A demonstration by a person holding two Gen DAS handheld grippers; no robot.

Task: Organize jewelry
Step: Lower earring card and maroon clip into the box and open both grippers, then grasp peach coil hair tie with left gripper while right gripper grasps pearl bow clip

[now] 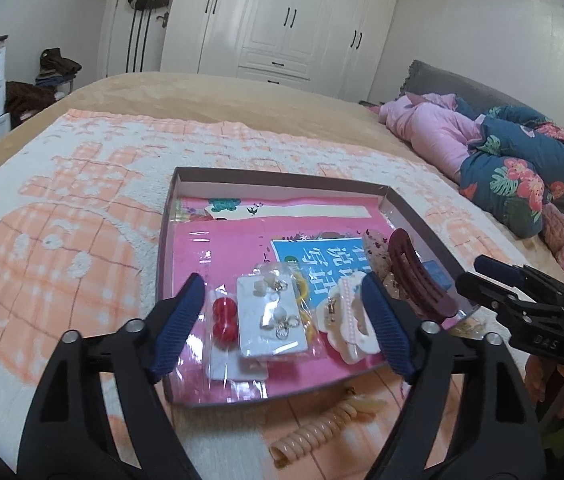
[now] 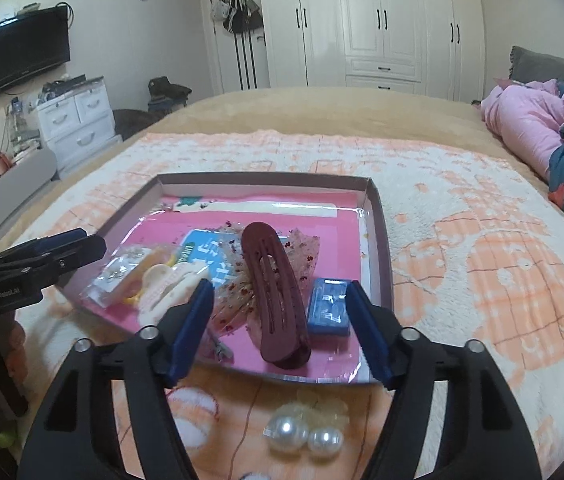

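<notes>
A shallow cardboard tray (image 1: 170, 216) with a glossy pink lining sits on a fuzzy peach-and-white blanket (image 1: 62, 208) spread over a bed. Most of the jewelry lies inside the tray, toward its near edge.

In the left wrist view, the left gripper (image 1: 282, 316) hangs over the tray's near edge with its blue ribbed fingers spread wide, released, gripping nothing. Between them, from left to right, lie a clear packet with two red beads (image 1: 225, 322), a white card of small metal-ringed earrings in a clear bag (image 1: 272, 320), a yellow elastic loop (image 1: 302, 284) and a cream flower-shaped hair clip with a pink pearl strip (image 1: 347, 320). The clip lies just beside the right finger; whether it touches I cannot tell. Outside the tray, on the blanket below it, lies a beige coiled hair tie (image 1: 317, 428).

In the right wrist view, the right gripper (image 2: 280, 320) is likewise spread open and holds nothing. Between its fingers, left to right, are a sheer speckled fabric bow (image 2: 234, 280), a long dark maroon plastic hair clip (image 2: 274, 280) lying across the bow, and a small blue rectangular box (image 2: 329, 306) close to the right finger. On the blanket in front of the tray rests a hair piece with two large white pearls (image 2: 301, 432).
</notes>
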